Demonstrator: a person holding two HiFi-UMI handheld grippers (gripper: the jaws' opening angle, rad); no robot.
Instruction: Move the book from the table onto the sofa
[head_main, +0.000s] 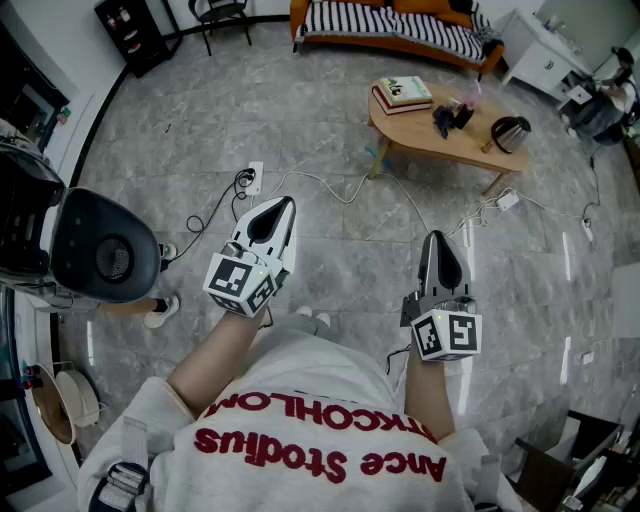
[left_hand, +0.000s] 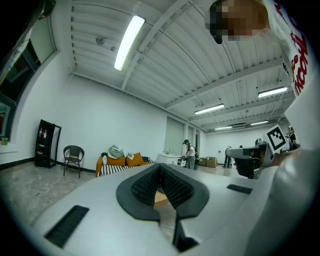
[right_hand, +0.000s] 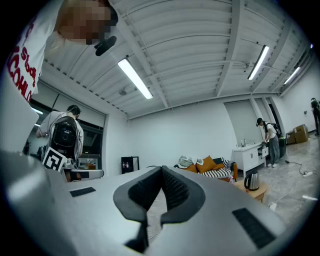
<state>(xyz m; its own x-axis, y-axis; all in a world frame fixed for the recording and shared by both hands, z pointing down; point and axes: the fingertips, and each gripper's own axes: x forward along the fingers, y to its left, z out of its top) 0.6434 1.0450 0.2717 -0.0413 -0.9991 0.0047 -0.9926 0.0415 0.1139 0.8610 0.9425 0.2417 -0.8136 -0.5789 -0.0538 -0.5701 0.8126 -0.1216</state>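
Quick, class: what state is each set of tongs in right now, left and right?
Left tongs: closed, holding nothing.
Right tongs: closed, holding nothing.

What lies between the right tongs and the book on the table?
In the head view, only grey floor crossed by a white cable separates the right tongs from the table bearing the book.

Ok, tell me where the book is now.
Head view, upper right: the book lies on the wooden table, at its left end, near the striped sofa.
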